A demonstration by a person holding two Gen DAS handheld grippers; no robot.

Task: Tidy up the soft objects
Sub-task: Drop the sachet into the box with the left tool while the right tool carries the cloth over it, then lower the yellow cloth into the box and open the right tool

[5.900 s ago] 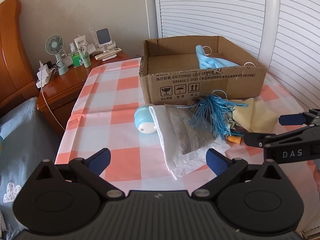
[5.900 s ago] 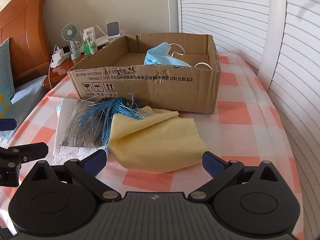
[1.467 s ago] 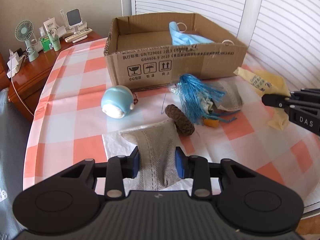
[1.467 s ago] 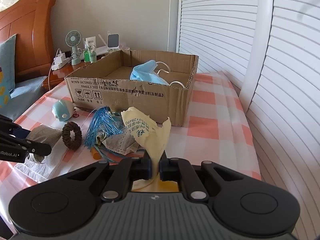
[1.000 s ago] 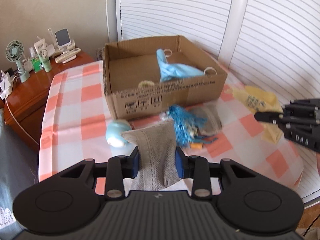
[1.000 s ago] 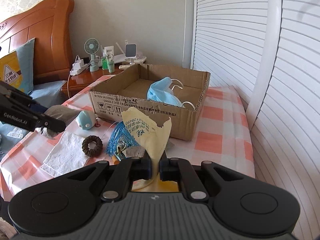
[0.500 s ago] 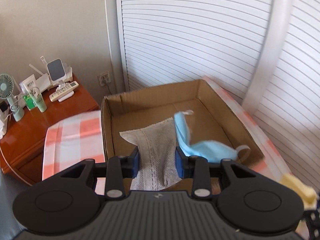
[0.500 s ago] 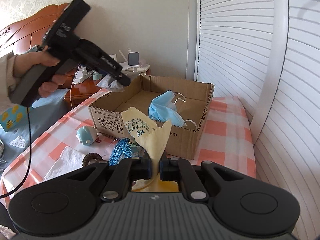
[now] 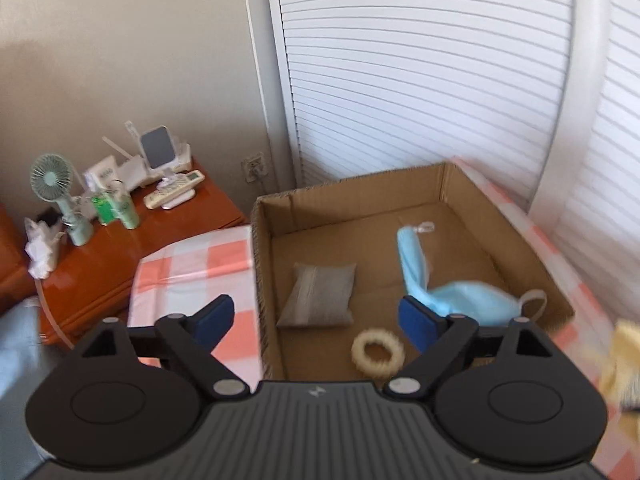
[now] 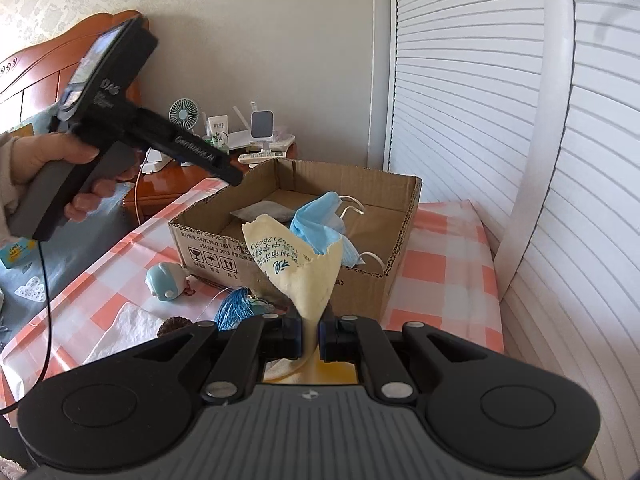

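Ok, left wrist: my left gripper (image 9: 316,318) now has its jaws spread, and the grey pouch (image 9: 318,296) it was clamping has dropped into the cardboard box (image 9: 500,216). Right wrist: right gripper (image 10: 309,338) stays clamped on the yellow cloth (image 10: 298,268), short of the box; that goes in next.

The yellow cloth (image 9: 622,354) is blurred and cut by the right frame edge. The brown ring (image 10: 175,325) is half hidden behind the right hand-held gripper (image 10: 309,338).
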